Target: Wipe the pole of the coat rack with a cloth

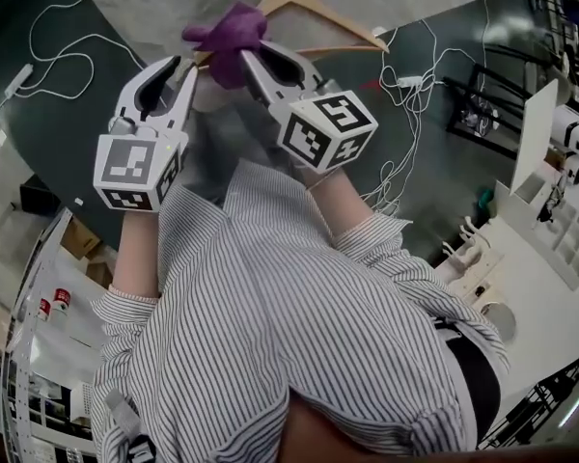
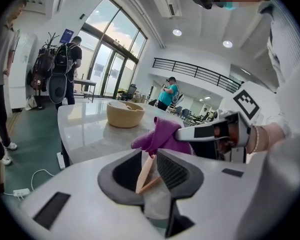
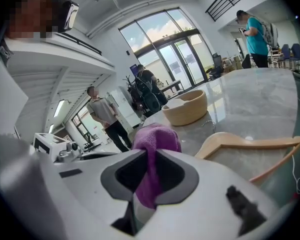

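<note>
The right gripper (image 1: pixel 256 58) is clamped on the purple cloth (image 1: pixel 227 37) at the near end of the wooden hanger (image 1: pixel 318 13), but the left gripper (image 1: pixel 183 68) is parted, that end loose between its jaws, so wiping pressure could likely swing the hanger away.

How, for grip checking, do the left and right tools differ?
The left tool is open, the end of a wooden hanger between its jaws; the right tool is shut on the purple cloth. The left tool's item is rigid, the right tool's soft. Both face the table.
</note>
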Demonstrator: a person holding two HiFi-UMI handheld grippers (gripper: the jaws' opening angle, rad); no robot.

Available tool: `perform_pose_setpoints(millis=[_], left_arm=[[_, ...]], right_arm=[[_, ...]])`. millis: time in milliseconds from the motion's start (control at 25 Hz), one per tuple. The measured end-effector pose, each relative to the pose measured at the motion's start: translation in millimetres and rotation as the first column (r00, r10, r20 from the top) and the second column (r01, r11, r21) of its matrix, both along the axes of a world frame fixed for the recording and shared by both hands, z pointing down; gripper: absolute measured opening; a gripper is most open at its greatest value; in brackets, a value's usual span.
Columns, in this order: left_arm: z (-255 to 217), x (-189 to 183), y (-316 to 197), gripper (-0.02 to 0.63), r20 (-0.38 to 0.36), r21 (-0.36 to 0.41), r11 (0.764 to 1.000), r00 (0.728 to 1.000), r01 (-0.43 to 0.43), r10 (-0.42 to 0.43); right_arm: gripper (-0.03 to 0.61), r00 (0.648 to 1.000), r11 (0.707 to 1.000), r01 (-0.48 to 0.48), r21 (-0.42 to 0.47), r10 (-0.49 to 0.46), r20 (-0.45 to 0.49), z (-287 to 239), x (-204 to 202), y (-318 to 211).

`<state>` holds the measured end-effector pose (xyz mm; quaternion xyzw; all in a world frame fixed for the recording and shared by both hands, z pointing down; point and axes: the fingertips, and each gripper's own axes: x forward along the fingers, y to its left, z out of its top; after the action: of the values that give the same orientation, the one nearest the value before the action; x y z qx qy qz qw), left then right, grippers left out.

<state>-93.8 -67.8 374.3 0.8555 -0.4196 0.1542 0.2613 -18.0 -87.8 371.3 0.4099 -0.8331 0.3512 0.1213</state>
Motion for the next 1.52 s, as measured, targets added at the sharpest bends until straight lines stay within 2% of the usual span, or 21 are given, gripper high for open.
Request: perform_pose_setpoints(millis=[160, 360, 760, 1000, 1280, 1520], left_arm=[[25, -5, 6, 0.118, 0.029, -0.052, 0.999, 1.0, -0.005, 0.007], [59, -6, 4, 0.153, 0.083, -0.1, 0.994, 0.995, -0.048, 0.057], [98, 0, 6, 0.161, 0.174, -0.159, 0.981, 0.975, -0.109, 0.137], [112, 0, 4, 0.161, 0.227, -0.167, 0.977, 0.958, -0.136, 0.172], [112, 0, 5, 0.157, 0.218, -0.168, 0.971, 0.954, -0.171, 0.206], [111, 3, 3, 0.153, 0.211, -0.164, 0.97, 0.954, -0.182, 0.215]], right_arm=[[0.055, 1.0, 1.0, 0.007, -0.027, -0.007, -0.01, 14, -4, 0], [0.055, 1.0, 0.998, 0.014, -0.064, -0.015, -0.016, 36, -11, -4], [0.055, 1.0, 0.995, 0.017, -0.1, -0.019, -0.022, 53, -12, -11], [0.055, 0.999, 0.993, 0.025, -0.114, -0.028, -0.027, 60, -12, -11], [0.055, 0.996, 0.991, 0.063, -0.117, -0.07, -0.051, 63, -22, -9], [0.055, 0.987, 0.977, 0.131, -0.17, -0.145, -0.072, 78, -35, -6]])
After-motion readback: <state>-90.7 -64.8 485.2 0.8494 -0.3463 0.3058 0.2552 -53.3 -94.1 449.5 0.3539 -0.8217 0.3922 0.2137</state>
